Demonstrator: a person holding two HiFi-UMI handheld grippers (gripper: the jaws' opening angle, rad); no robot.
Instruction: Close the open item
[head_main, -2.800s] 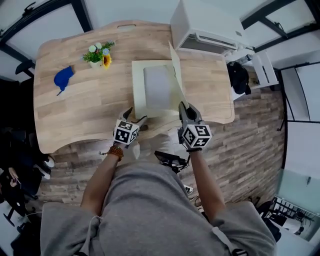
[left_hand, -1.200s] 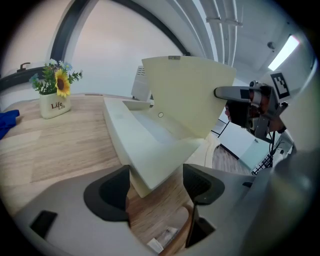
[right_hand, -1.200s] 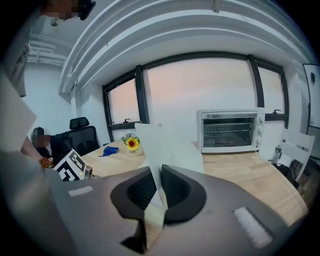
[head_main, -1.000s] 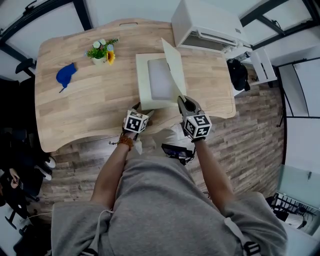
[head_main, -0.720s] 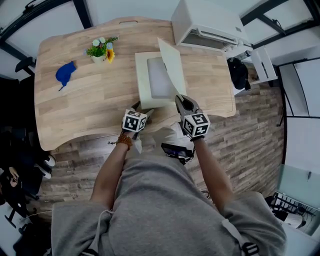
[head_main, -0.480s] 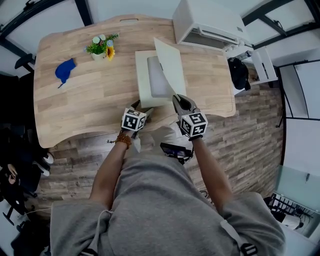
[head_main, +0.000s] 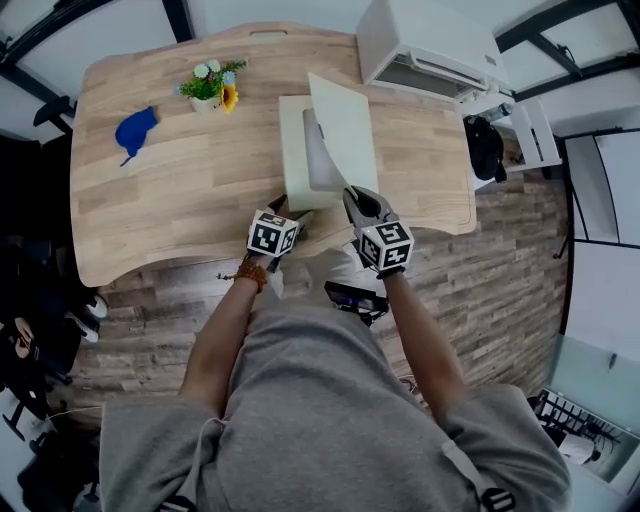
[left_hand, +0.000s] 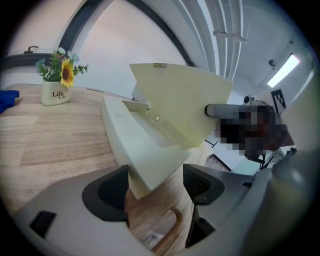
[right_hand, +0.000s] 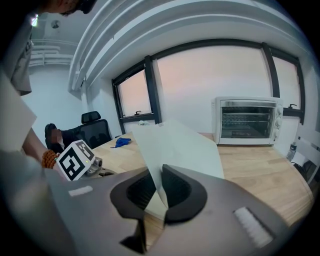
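Observation:
A cream box (head_main: 292, 150) lies on the wooden table (head_main: 170, 200), and its hinged lid (head_main: 345, 135) stands tilted over the tray, partly lowered. My right gripper (head_main: 352, 196) is shut on the lid's near corner; in the right gripper view the thin lid (right_hand: 180, 150) runs between the pressed pads of that gripper (right_hand: 157, 187). My left gripper (head_main: 283, 208) sits at the box's near left corner. In the left gripper view that box corner (left_hand: 137, 150) sits between the jaws of the left gripper (left_hand: 155, 182), against the left pad with a gap to the right one.
A white toaster oven (head_main: 430, 45) stands at the table's far right corner. A small flower pot (head_main: 212, 88) and a blue cloth (head_main: 135, 130) lie at the far left. The table's near edge runs just under both grippers. An office chair (right_hand: 92, 127) stands beyond the table.
The lid has swung from nearly upright down and leftward over the tray, with the right gripper following it. The left gripper has moved in to the box's near corner.

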